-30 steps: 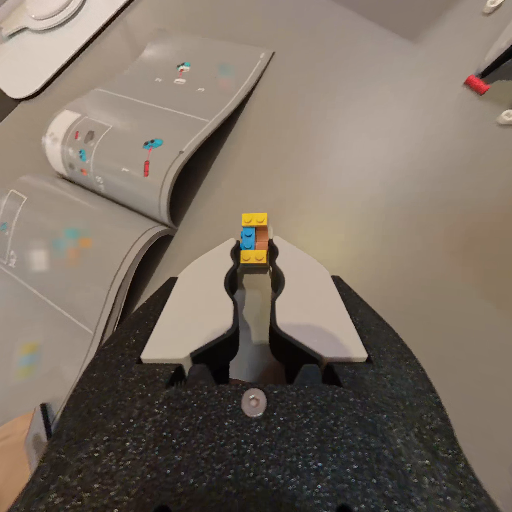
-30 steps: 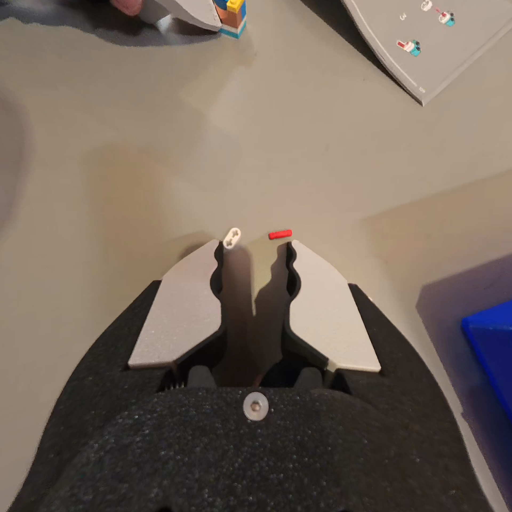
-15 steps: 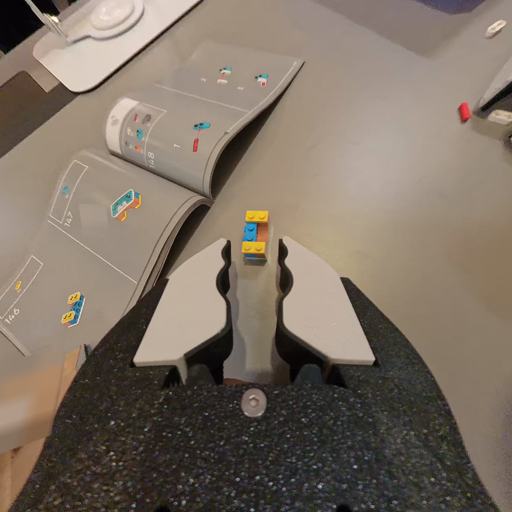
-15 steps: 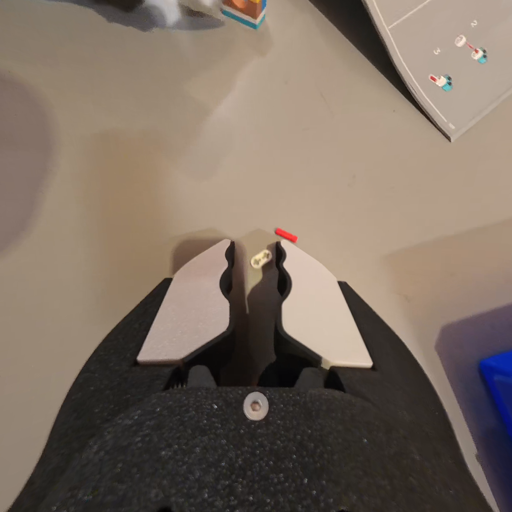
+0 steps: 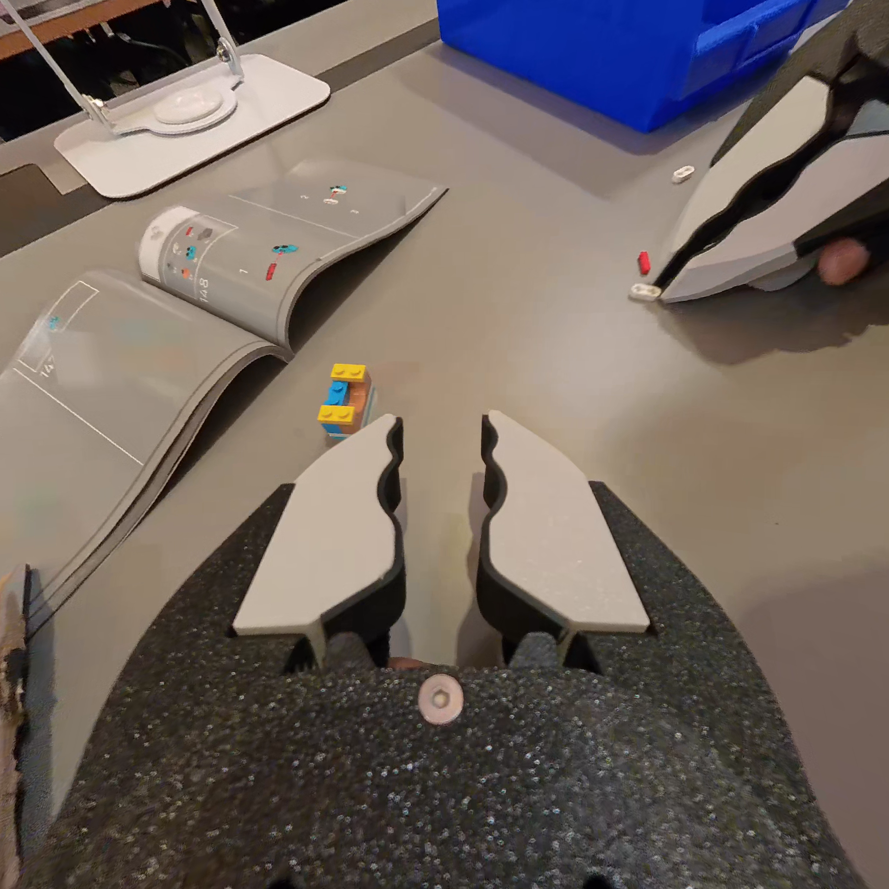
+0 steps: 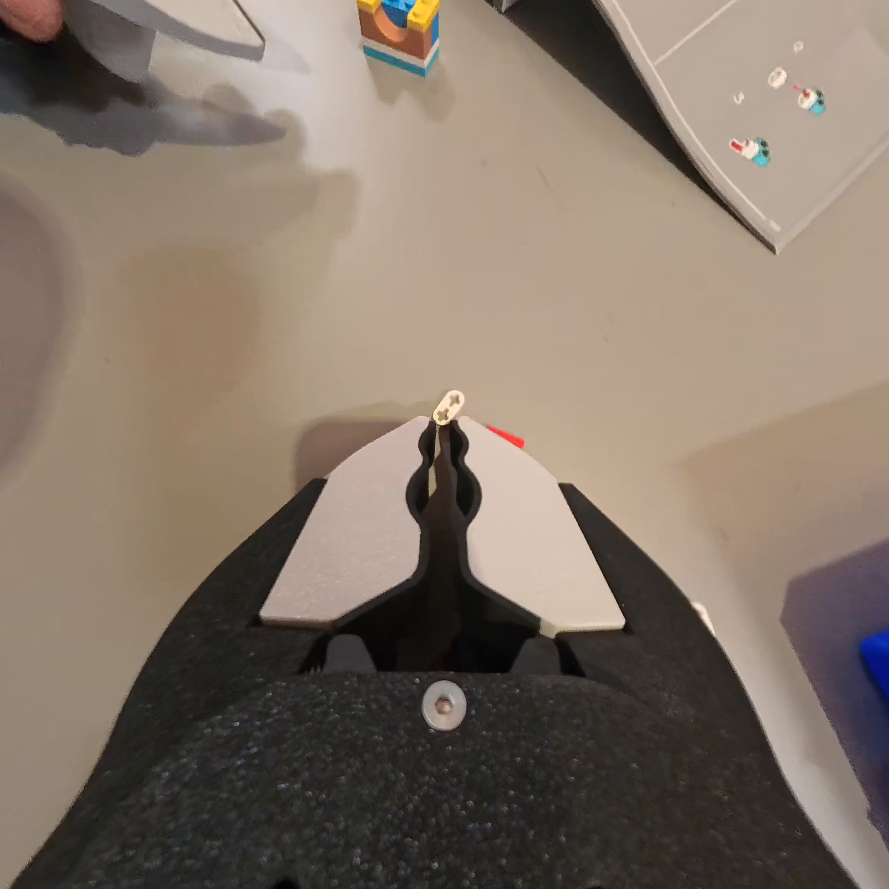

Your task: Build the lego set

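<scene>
A small Lego assembly (image 5: 346,401) of yellow, blue, brown and white bricks stands on the grey table just left of my left gripper (image 5: 441,423), which is open and empty. It also shows at the top of the right wrist view (image 6: 399,33). My right gripper (image 6: 442,423) is shut on a small white link piece (image 6: 449,406) that sticks out past its tips, low at the table. In the left wrist view, the right gripper (image 5: 661,288) is at the far right with the white piece (image 5: 644,291). A small red piece (image 5: 643,263) lies beside its tips.
An open instruction booklet (image 5: 216,298) lies at the left. A blue bin (image 5: 625,57) stands at the back right, with another white piece (image 5: 683,174) in front of it. A white stand base (image 5: 192,110) is at the back left. A fingertip (image 5: 842,255) shows under the right gripper. Some 15 cm of space lies between my two pairs of fingers.
My left gripper let go of the Lego assembly, opened and drew back to its right. My right gripper closed its fingers on the white link piece.
</scene>
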